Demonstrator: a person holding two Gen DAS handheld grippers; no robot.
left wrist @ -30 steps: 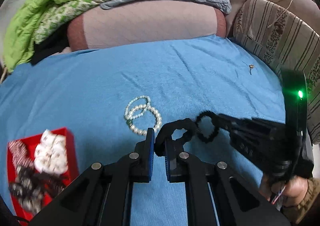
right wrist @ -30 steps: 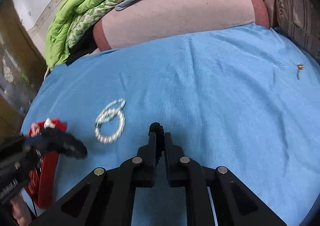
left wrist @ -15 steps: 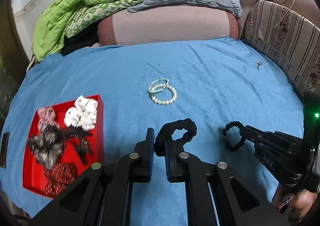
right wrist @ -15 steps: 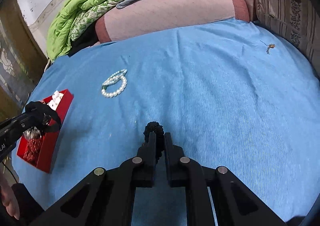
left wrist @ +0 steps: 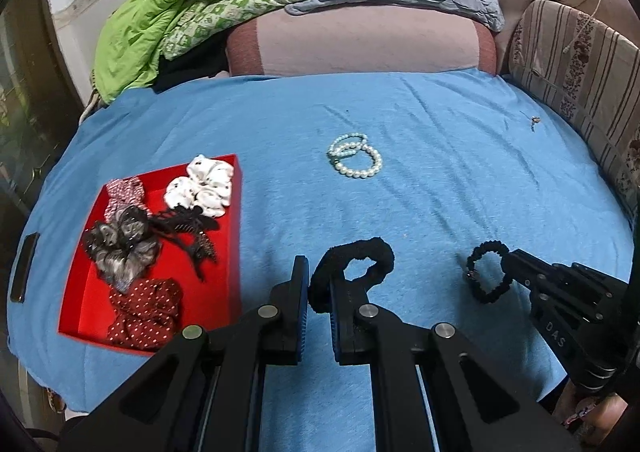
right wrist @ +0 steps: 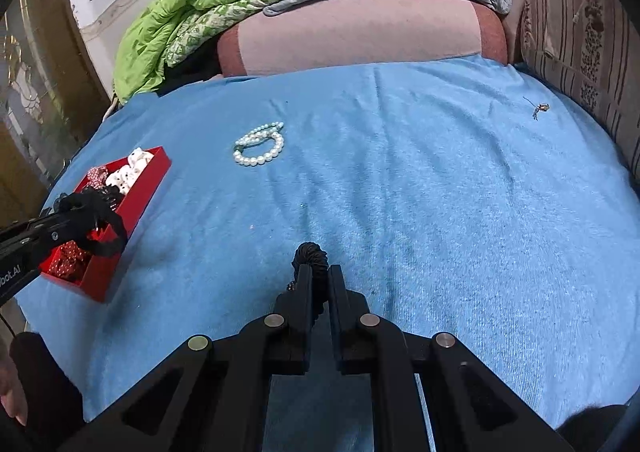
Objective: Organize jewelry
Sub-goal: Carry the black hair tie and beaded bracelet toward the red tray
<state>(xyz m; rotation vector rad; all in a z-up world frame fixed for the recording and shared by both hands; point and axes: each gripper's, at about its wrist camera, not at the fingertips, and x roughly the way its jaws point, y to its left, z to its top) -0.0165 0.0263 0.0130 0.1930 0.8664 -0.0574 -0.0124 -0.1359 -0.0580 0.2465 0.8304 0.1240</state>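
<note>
1. Since a second ago both grippers have risen and drawn back from the bed (left wrist: 460, 191). The red tray (left wrist: 236, 252), then cut off at the left wrist picture's lower left edge, now shows whole, and the pearl bracelets (left wrist: 354, 157) look farther off.

2. Left wrist view: the left gripper (left wrist: 318, 304) is clenched on a fluffy black hair tie (left wrist: 352, 266), its loop standing free above the sheet. The tray lies near the bed's left edge, already holding white, grey, black and red dotted scrunchies. To the right, the right gripper (left wrist: 506, 266) grasps a thinner black band (left wrist: 486, 278) by one side, so its ring shape shows.

3. Right wrist view: the right gripper (right wrist: 318, 288) is closed on that band (right wrist: 310, 258), seen edge-on as a ribbed knot between the fingers. The left gripper (right wrist: 90, 217) hangs over the tray's (right wrist: 136, 207) near end with its hair tie (right wrist: 106, 230) dangling.

4. Step in hand, as I judge it: carrying both black ties to the tray. Next, the left gripper should lower over a bare patch of the tray and let go; the right must travel across the bed to follow.

5. Only the left view shows the tray's contents laid out. Only the right view shows the left gripper already over the tray. Both show a small trinket (right wrist: 538, 107) near the bed's far right edge, too small to identify.
</note>
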